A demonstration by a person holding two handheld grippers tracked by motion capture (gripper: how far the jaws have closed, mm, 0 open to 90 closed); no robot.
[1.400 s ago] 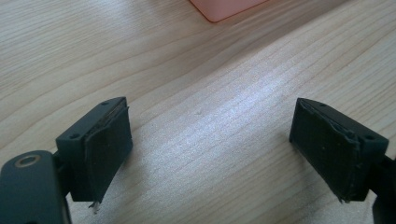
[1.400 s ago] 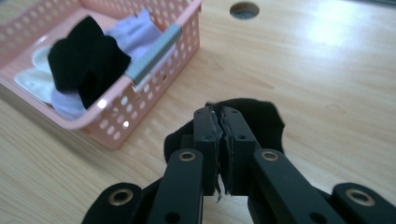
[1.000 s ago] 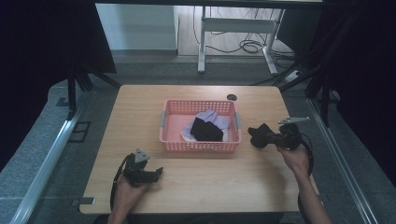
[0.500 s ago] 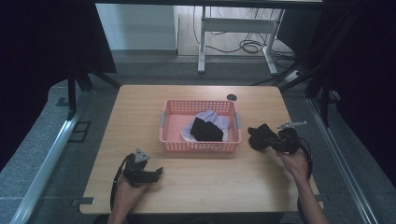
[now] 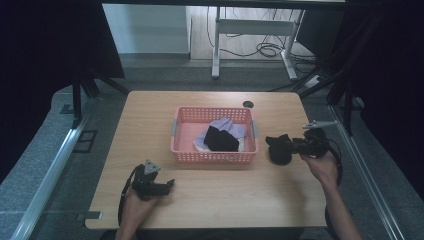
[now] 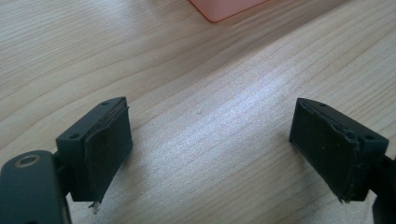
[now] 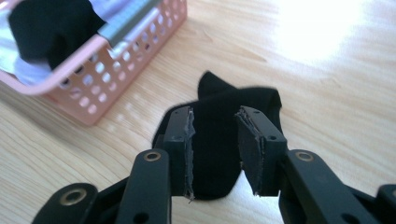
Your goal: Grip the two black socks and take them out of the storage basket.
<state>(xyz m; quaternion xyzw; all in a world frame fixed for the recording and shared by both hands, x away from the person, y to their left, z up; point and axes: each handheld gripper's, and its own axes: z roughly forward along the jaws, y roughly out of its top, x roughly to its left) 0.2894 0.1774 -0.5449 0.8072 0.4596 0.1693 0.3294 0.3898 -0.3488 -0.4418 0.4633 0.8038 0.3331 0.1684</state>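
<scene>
Black cloth piece [image 7: 219,140] is sitting on the bench [image 5: 225,200] just right of the pink basket [image 5: 214,156], mid-right of the high view, and the right tool [image 7: 215,149] is straddling it, jaws partly closed around it but I can't tell if they're actually pinching. Left tool [image 6: 210,154] is idling spread wide over bare wood at lower left. Counting: one basket, one black [image 5: 221,139] and one lavender piece [image 5: 230,126] already lying inside, one left outside, so I'm guessing nearly done.
</scene>
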